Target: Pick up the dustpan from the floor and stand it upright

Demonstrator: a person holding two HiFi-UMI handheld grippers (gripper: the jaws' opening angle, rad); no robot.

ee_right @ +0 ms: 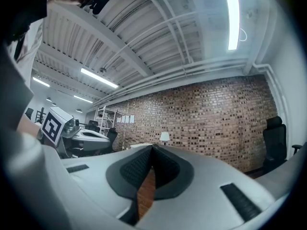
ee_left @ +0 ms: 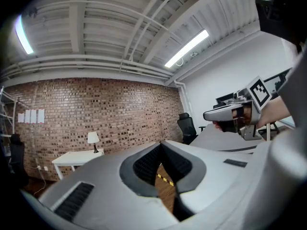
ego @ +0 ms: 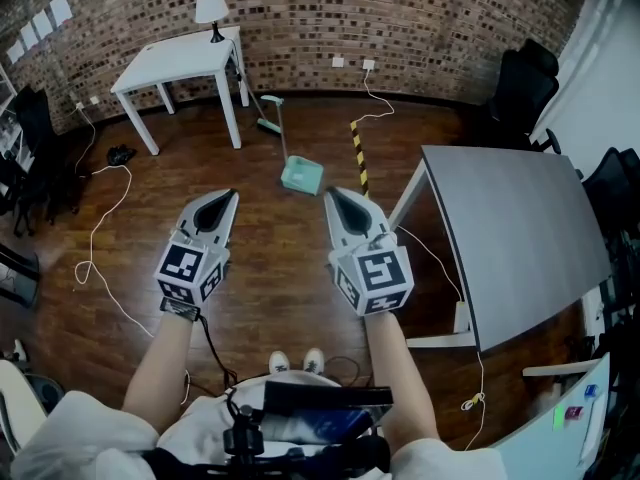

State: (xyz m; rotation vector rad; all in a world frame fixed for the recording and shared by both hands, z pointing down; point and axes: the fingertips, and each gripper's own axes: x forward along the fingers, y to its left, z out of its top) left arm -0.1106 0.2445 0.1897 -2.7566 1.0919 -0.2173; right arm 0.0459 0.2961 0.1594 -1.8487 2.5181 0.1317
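Note:
A mint-green dustpan [ego: 301, 175] lies flat on the wooden floor ahead of me, its long handle [ego: 279, 128] running back toward the white table. My left gripper [ego: 232, 197] is held level well short of the pan and to its left, jaws shut and empty. My right gripper [ego: 328, 194] is level too, just near of the pan, shut with nothing in it. In the left gripper view the tips [ee_left: 161, 143] meet, and the right gripper [ee_left: 207, 115] shows to the side. In the right gripper view the tips [ee_right: 152, 148] meet as well, with the left gripper [ee_right: 79, 134] at the left.
A white table [ego: 180, 60] with a lamp [ego: 211, 10] stands by the brick wall. A grey table [ego: 510, 233] fills the right side. A yellow-black striped strip [ego: 358, 153] lies beside the dustpan. White cables [ego: 100, 230] trail over the floor at left; black chairs [ego: 522, 83] stand at the back right.

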